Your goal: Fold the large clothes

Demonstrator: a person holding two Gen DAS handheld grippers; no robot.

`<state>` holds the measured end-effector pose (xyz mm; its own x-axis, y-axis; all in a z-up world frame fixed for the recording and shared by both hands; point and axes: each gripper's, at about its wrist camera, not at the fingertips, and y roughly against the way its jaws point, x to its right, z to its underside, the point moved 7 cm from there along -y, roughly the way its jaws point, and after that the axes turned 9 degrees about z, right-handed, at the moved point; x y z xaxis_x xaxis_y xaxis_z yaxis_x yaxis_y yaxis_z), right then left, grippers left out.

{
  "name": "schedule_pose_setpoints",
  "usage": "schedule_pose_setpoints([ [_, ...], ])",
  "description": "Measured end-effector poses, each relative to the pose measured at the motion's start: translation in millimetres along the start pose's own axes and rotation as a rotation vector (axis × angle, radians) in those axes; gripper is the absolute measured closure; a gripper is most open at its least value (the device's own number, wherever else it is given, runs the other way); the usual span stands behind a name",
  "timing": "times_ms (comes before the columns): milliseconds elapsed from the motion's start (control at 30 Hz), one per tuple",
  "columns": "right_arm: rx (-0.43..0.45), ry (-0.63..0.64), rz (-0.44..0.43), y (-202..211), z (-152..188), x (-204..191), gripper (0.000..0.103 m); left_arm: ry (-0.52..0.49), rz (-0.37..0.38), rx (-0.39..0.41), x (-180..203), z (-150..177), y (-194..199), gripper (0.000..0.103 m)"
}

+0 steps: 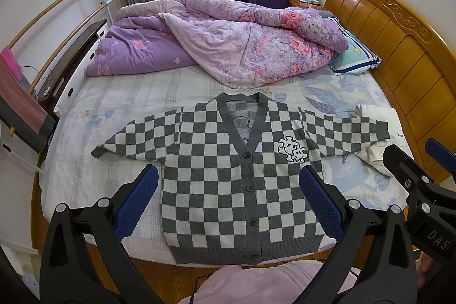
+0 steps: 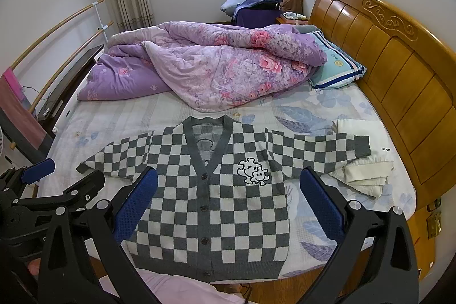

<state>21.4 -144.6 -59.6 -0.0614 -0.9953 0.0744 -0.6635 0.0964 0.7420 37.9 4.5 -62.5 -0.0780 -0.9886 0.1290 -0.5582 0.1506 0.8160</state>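
Observation:
A grey and white checkered cardigan (image 1: pixel 228 175) lies flat on the bed, face up, buttoned, both sleeves spread out sideways; it also shows in the right wrist view (image 2: pixel 216 204). Its right sleeve end rests on a white folded garment (image 1: pixel 382 133), also seen in the right wrist view (image 2: pixel 367 164). My left gripper (image 1: pixel 229 178) is open and empty, held above the cardigan's lower half. My right gripper (image 2: pixel 228 181) is open and empty, held above the cardigan, to the right of the left one. The right gripper shows at the left wrist view's right edge (image 1: pixel 421 161).
A purple floral quilt (image 1: pixel 228 42) is heaped at the far side of the bed. A striped pillow (image 1: pixel 356 59) lies by the wooden headboard (image 1: pixel 399 47) on the right. A rail and dark shelf (image 1: pixel 71 53) stand on the left. The bed's front edge (image 1: pixel 85 232) is near me.

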Motion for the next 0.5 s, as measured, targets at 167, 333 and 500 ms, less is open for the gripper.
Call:
schedule_pose_setpoints([
  [167,-0.002,0.000,-0.002,-0.4,0.7,0.1,0.007,0.000,-0.002,0.000,-11.7,9.8,1.9,0.004],
  [333,-0.004,0.000,-0.002,-0.9,0.1,1.1,0.007,0.000,-0.001,-0.001,-11.6,9.7,1.4,0.003],
  [500,-0.005,0.000,-0.003,-1.2,0.4,1.0,0.007,0.000,-0.002,-0.001,-9.2,7.8,1.3,0.003],
])
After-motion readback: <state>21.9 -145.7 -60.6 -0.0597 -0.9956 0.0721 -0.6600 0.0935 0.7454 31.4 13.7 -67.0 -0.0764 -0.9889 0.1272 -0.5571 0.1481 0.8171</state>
